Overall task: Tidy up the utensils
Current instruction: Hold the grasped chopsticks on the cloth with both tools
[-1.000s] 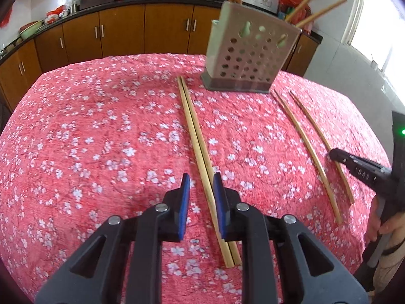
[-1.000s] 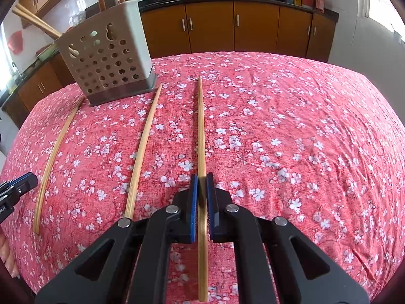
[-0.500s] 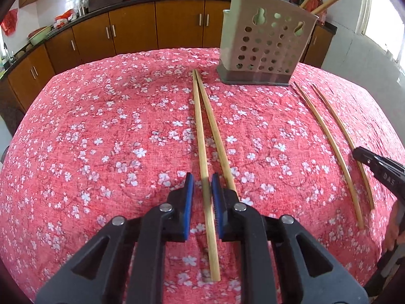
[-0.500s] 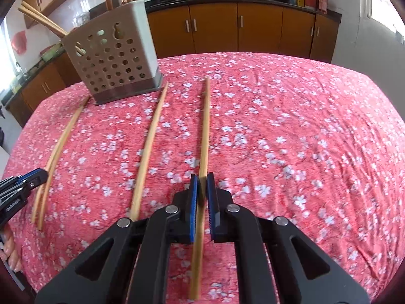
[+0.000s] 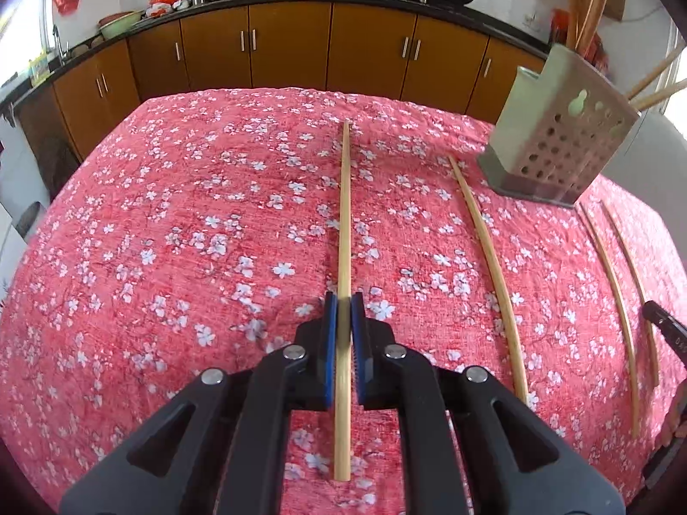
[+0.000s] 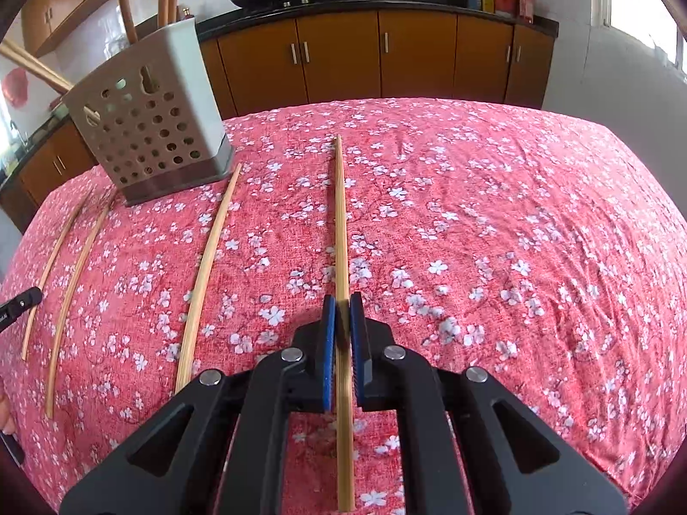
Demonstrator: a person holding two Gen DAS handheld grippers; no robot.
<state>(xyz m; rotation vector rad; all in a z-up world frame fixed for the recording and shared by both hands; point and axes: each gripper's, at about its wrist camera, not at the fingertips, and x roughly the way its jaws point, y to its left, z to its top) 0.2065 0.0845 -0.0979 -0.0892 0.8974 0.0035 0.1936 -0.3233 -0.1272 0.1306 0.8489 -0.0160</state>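
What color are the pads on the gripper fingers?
Blue, set on black fingers. The right wrist view shows the pads best, closed on a chopstick.

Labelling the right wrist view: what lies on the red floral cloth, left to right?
Two thin bamboo chopsticks → perforated grey utensil holder → single loose bamboo chopstick → bamboo chopstick clamped in the right gripper jaws.

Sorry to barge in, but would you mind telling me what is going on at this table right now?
A person is tidying chopsticks with a handheld gripper in each hand. The left gripper has its jaws closed on one chopstick, and the right gripper is closed on another chopstick. Two more lie loose on the floral tablecloth beside the perforated holder, which already contains several.
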